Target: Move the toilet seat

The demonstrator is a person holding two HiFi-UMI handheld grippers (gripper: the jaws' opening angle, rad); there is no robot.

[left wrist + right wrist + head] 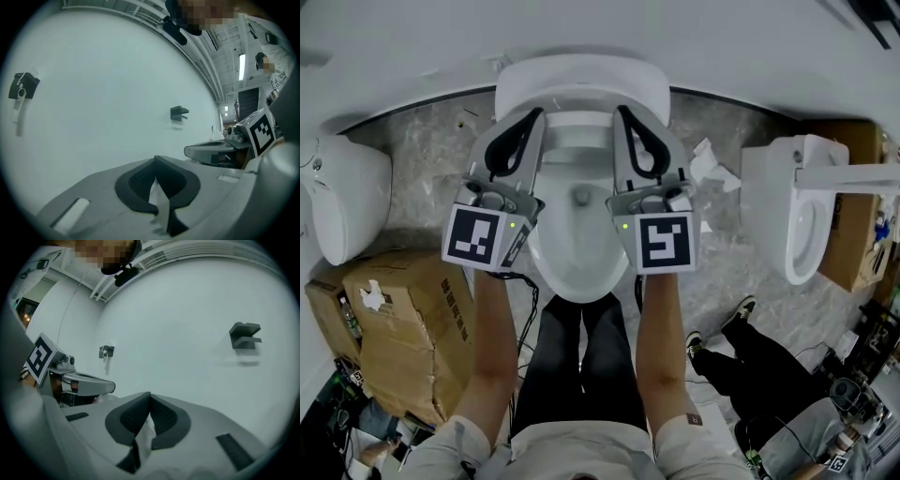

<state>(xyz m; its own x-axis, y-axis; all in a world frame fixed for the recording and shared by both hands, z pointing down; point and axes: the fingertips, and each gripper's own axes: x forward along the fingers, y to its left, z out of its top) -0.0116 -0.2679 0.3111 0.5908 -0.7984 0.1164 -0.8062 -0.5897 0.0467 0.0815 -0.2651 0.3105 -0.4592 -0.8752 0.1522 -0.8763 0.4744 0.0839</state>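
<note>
While left gripper and right gripper sit closed, empty, over white ceramic toilet bowl, white oval plastic toilet seat behind it: likely stiff, slick; pinch rim.

Right gripper, jaws together, faces a white wall.

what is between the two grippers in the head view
Only the open toilet bowl lies between the left gripper and right gripper, seen in the head view.

Glossy smooth white ceramic toilet, mottled grey stone-look floor, matt creased brown cardboard box
</note>
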